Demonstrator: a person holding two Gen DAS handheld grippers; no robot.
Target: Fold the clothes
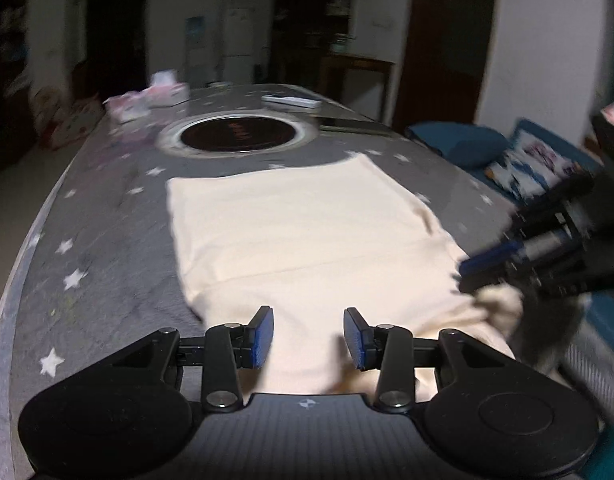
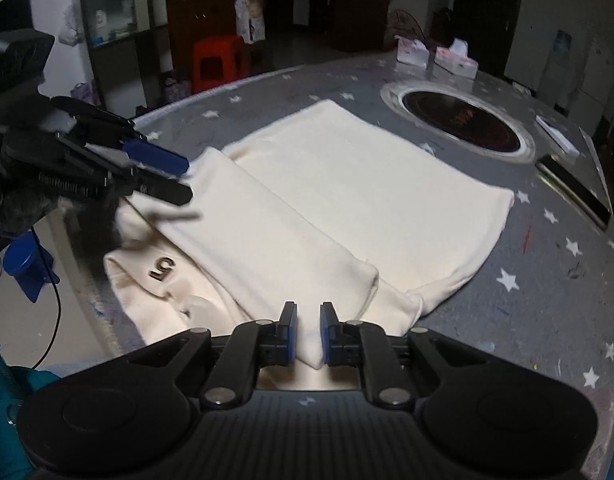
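Note:
A cream garment (image 1: 307, 232) lies flat on the grey star-patterned table (image 1: 107, 240). One folded band of the cream garment (image 2: 367, 184) runs across it, and a small "5" badge (image 2: 161, 268) shows near the table's edge. My left gripper (image 1: 309, 336) hovers open over the near hem with nothing between its fingers. From the right wrist view the left gripper (image 2: 163, 176) hangs open over the garment's far-left corner. My right gripper (image 2: 309, 334) is shut on the end of the folded band. In the left wrist view the right gripper (image 1: 479, 272) sits at the garment's right edge, blurred.
A round black hob (image 1: 239, 134) is set in the table's middle. Tissue packs (image 2: 455, 60) and a white remote (image 1: 293, 101) lie beyond it, and a dark flat bar (image 2: 575, 188) lies at the right rim. A red stool (image 2: 217, 62) and a blue sofa (image 1: 459, 144) stand off the table.

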